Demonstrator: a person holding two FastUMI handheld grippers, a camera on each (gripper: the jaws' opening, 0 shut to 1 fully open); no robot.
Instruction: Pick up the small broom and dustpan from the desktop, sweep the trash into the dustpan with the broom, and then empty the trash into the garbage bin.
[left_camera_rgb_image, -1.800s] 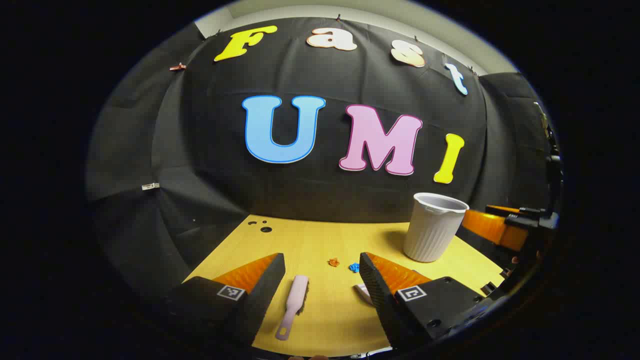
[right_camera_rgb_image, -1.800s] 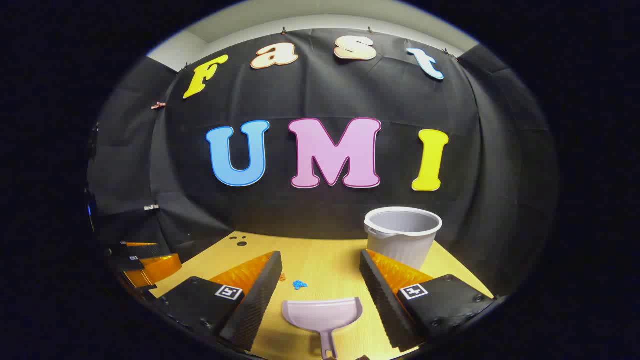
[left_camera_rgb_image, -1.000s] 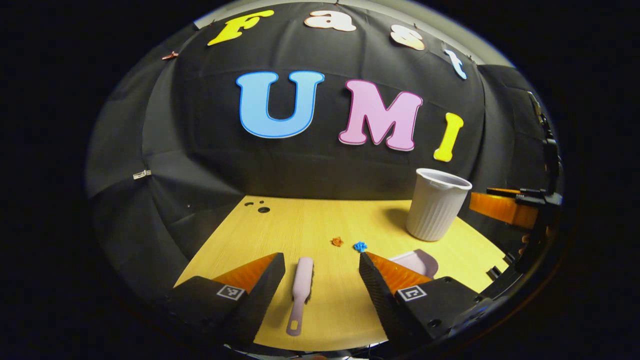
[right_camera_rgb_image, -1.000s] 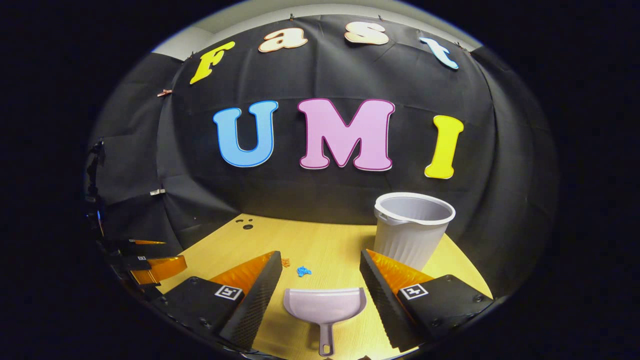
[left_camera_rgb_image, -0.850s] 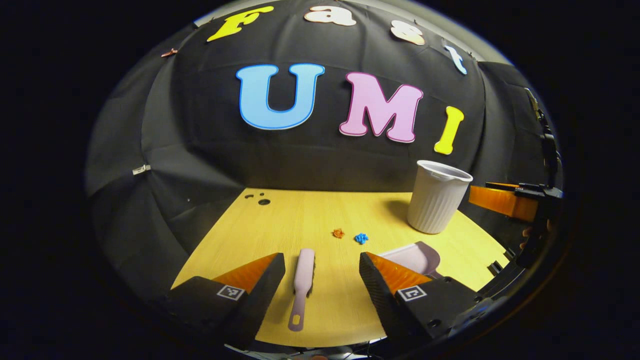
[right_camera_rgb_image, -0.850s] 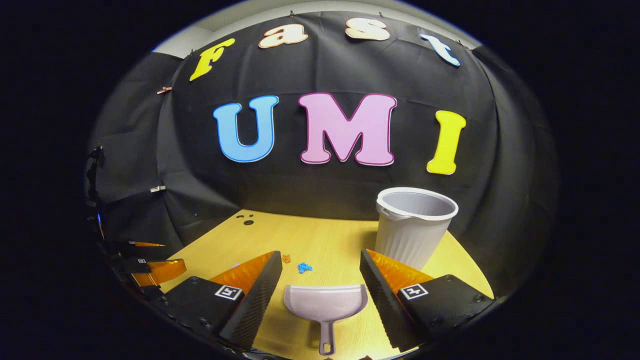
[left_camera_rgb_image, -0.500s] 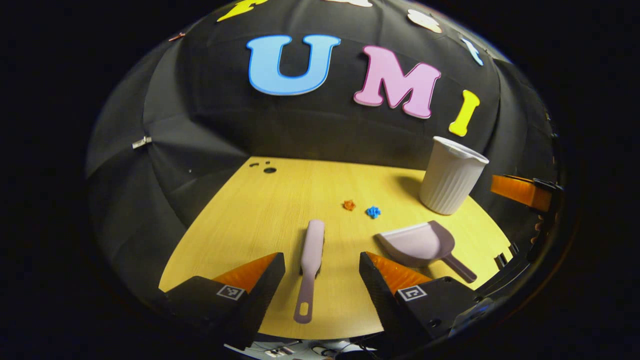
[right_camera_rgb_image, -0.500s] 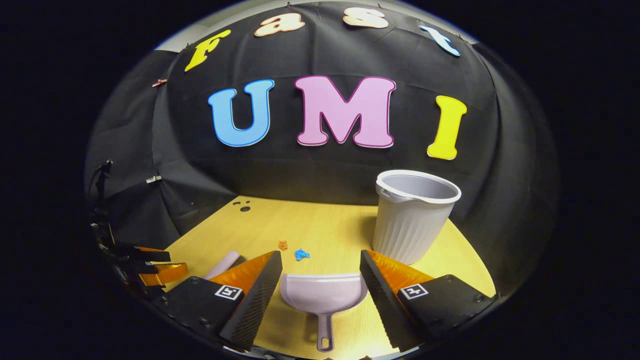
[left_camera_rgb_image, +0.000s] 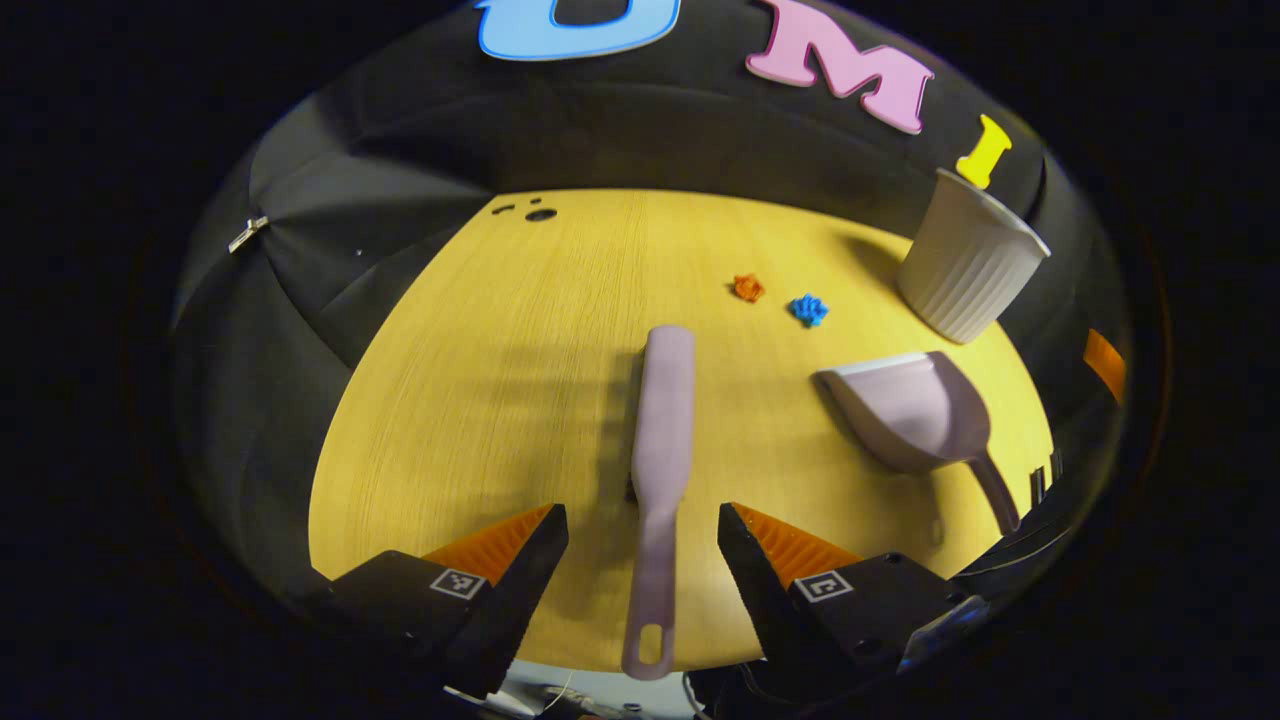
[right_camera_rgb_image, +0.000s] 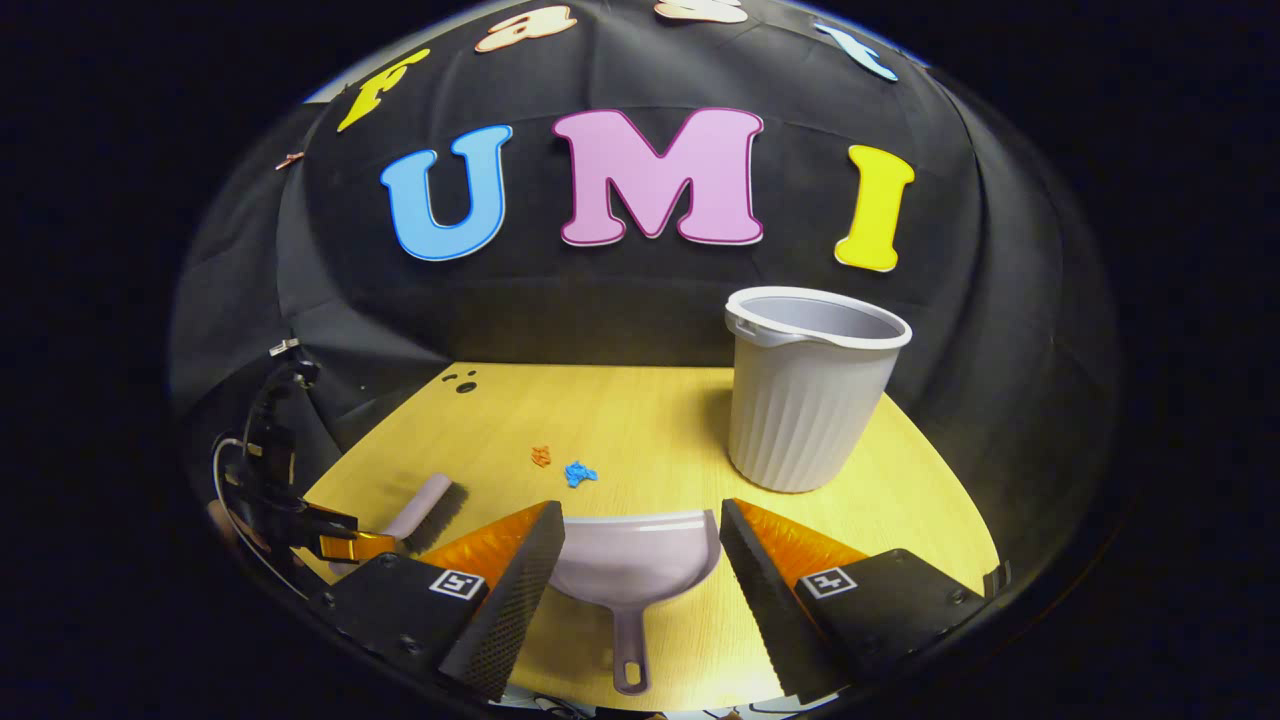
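A pale pink small broom (left_camera_rgb_image: 663, 430) lies on the yellow desktop (left_camera_rgb_image: 500, 400), its handle pointing back between the fingers of my open left gripper (left_camera_rgb_image: 642, 560), which hovers above it. The matching dustpan (right_camera_rgb_image: 634, 563) lies flat with its handle toward my open right gripper (right_camera_rgb_image: 640, 570), whose fingers straddle the pan without touching it. The dustpan (left_camera_rgb_image: 905, 410) also shows in the left gripper view, right of the broom. An orange scrap (left_camera_rgb_image: 747, 288) and a blue scrap (left_camera_rgb_image: 808, 309) of trash lie beyond both tools. The broom (right_camera_rgb_image: 428, 510) shows at the left in the right gripper view.
A grey ribbed garbage bin (right_camera_rgb_image: 808, 395) stands upright at the back right of the desktop (right_camera_rgb_image: 640, 420), also seen as the bin (left_camera_rgb_image: 966, 262) in the left gripper view. Black cloth walls close in the back and sides. Small holes (left_camera_rgb_image: 540, 213) mark the far left corner.
Both grippers tilted down and moved forward. The broom handle now lies between my left fingers, and the dustpan sits closer between my right fingers. Nothing on the desktop has moved.
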